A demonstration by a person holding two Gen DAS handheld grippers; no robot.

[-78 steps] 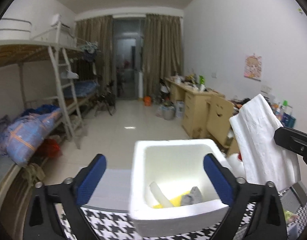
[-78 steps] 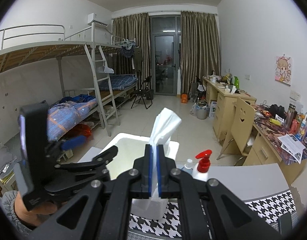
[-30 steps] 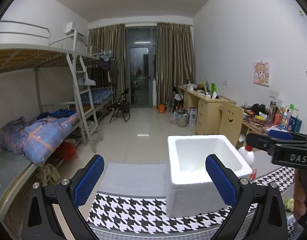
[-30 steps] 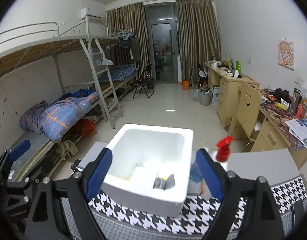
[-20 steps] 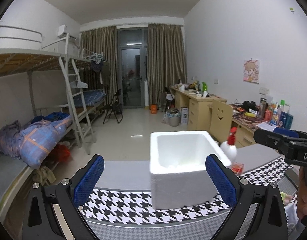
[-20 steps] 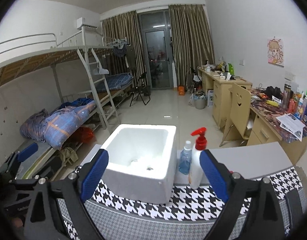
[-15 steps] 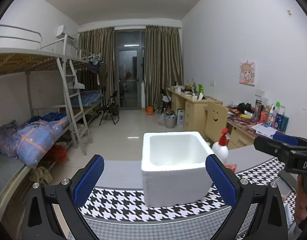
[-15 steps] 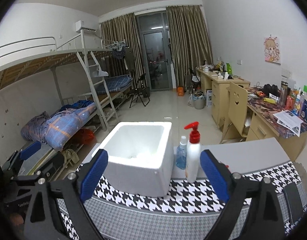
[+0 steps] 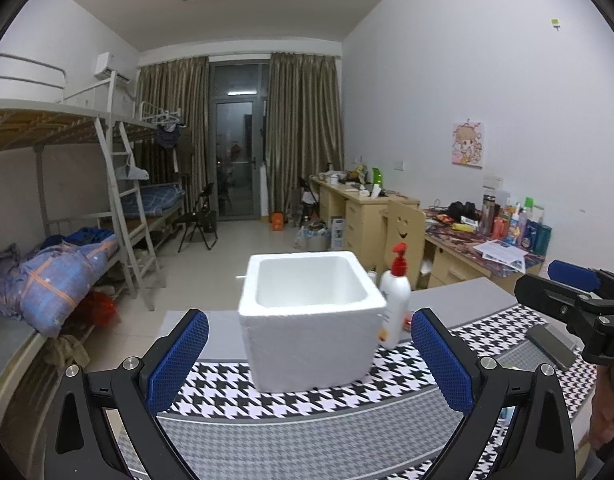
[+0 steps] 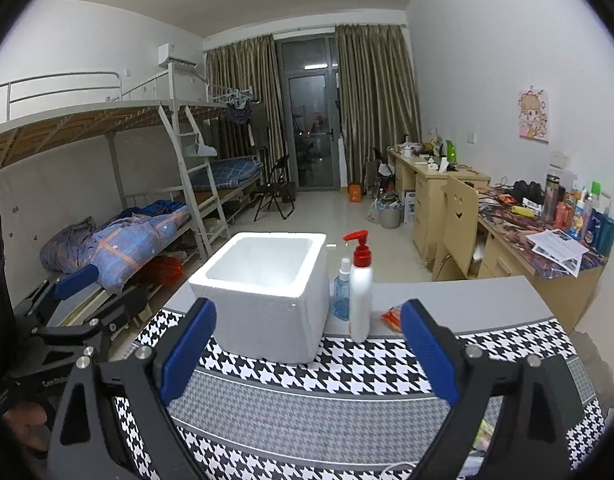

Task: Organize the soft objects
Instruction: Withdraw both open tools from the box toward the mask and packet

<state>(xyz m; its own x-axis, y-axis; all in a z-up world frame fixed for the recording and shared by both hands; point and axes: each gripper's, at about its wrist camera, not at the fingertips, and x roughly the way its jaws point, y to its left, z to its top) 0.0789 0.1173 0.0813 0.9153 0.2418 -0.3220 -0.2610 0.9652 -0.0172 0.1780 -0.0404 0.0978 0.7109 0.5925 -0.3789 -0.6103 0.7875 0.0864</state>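
Both grippers, left gripper (image 9: 309, 360) and right gripper (image 10: 307, 356), have fingers spread wide, holding nothing. Foam box (image 10: 267, 292) sits on the table (image 10: 307, 412) at 12 o'clock; its contents are hidden. No loose soft items visible, so sorting looks nearly done.

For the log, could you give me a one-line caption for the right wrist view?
Open right tongs face a white foam box and a red-capped pump bottle on a houndstooth cloth.
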